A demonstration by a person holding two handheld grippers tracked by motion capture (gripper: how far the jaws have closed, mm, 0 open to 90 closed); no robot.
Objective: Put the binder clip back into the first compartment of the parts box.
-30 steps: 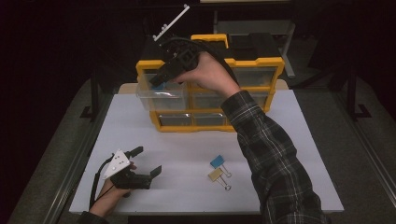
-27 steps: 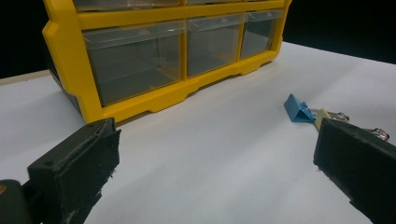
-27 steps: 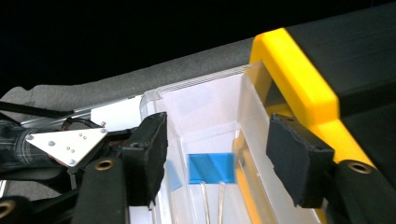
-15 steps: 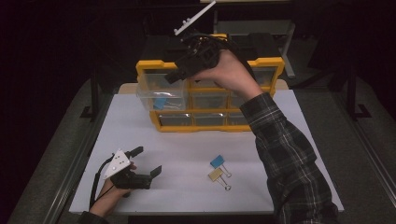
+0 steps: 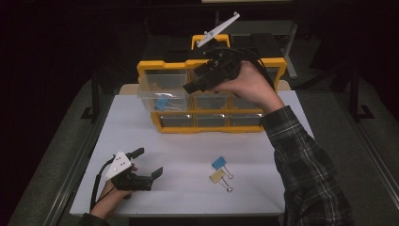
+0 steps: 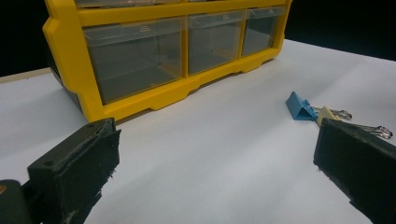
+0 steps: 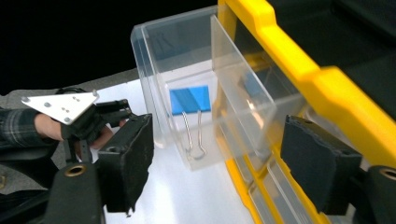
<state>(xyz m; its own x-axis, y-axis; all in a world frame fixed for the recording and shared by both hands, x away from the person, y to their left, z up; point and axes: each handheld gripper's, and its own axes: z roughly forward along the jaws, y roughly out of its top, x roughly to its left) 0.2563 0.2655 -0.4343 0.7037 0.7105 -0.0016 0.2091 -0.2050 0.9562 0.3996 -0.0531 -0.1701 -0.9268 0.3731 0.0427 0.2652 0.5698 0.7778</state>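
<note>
Clip sorting: one blue binder clip [image 7: 188, 99] lies in the pulled-out clear drawer [image 5: 160, 92] of the yellow organizer [image 5: 211, 127].
My right gripper [image 5: 197, 84], jaws just opening and empty, has moved right since earlier; left gripper [image 5: 148, 162] rests open. Next, I judge: fetch the table's blue clip [image 5: 219, 163] beside the yellow clip [image 5: 217, 176].

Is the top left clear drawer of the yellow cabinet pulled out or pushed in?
Pulled out. The clear plastic drawer juts forward from the yellow drawer cabinet, past its neighbours, with a blue binder clip lying inside.
</note>
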